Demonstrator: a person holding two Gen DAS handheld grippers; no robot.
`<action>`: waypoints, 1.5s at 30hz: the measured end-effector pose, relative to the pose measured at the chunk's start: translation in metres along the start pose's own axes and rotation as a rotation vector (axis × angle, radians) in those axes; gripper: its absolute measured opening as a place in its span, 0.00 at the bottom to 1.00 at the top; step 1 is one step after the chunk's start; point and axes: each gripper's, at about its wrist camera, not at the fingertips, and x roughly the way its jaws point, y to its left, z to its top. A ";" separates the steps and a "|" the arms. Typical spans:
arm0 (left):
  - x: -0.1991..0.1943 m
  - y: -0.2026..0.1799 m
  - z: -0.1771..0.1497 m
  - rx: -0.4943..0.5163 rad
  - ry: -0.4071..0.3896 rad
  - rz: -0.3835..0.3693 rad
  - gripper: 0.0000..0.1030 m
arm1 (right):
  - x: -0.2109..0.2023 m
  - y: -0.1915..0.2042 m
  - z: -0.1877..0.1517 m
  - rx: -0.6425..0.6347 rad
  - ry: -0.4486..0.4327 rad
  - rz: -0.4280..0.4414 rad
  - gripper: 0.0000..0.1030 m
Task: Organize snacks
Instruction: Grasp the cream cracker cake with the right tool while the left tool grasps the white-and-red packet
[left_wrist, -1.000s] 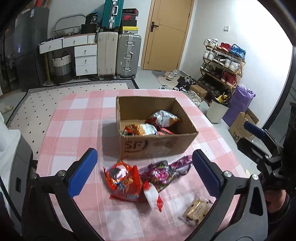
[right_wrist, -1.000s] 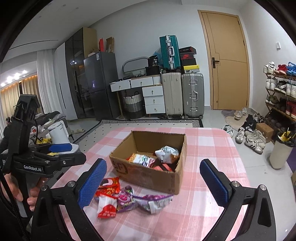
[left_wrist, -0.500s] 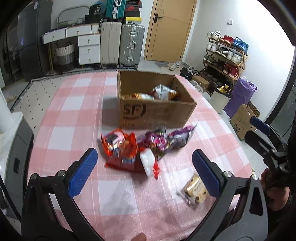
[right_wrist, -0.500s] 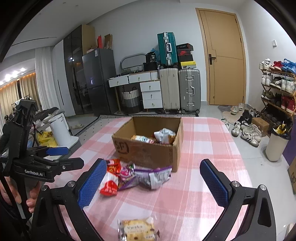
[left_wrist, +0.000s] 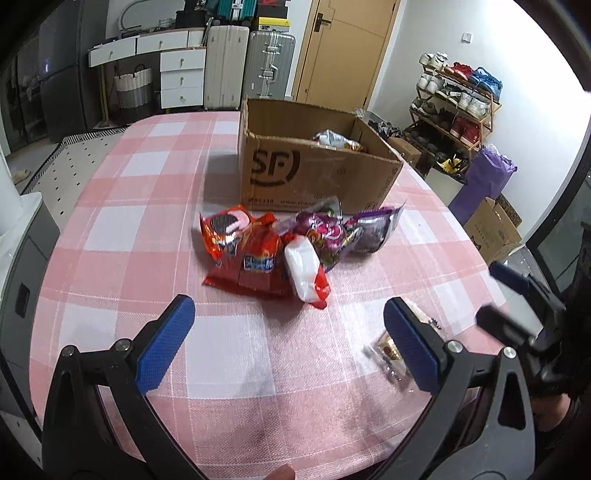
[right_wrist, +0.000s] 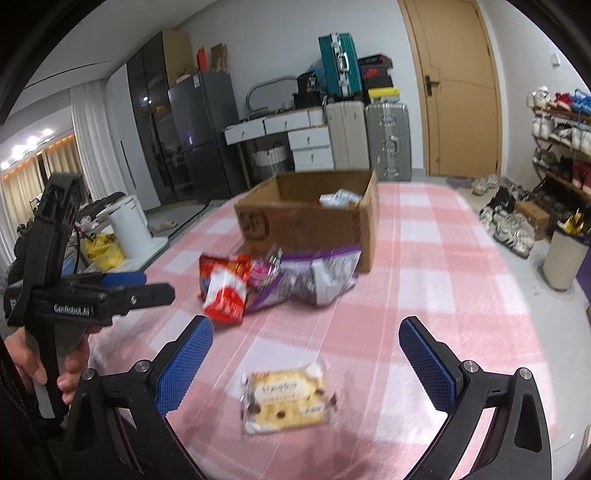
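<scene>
Pink checked tablecloth (left_wrist: 122, 221) carries an open brown cardboard box (left_wrist: 314, 173); nearer than it, the right gripper (right_wrist: 306, 354), jaws apart, frames a clear-wrapped yellow biscuit packet (right_wrist: 286, 397), likely next; left gripper (left_wrist: 288, 328) gapes empty.

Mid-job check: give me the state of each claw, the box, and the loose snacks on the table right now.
Left claw: open, empty.
Right claw: open, empty, above the biscuit packet.
Cardboard box: open top, upright, snacks inside.
Biscuit packet: sealed, flat on the table, apart from the rest.
Red cookie bag: lying in the pile before the box.
Purple bag: lying in the pile.
</scene>
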 end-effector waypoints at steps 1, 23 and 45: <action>0.001 0.001 -0.002 -0.003 0.002 -0.003 0.99 | 0.004 0.002 -0.005 -0.002 0.017 0.010 0.99; 0.043 0.020 -0.021 -0.052 0.074 -0.042 0.99 | 0.073 0.017 -0.053 -0.043 0.248 0.034 0.94; 0.056 0.015 -0.002 -0.113 0.113 -0.064 0.99 | 0.062 0.011 -0.060 -0.033 0.195 0.076 0.61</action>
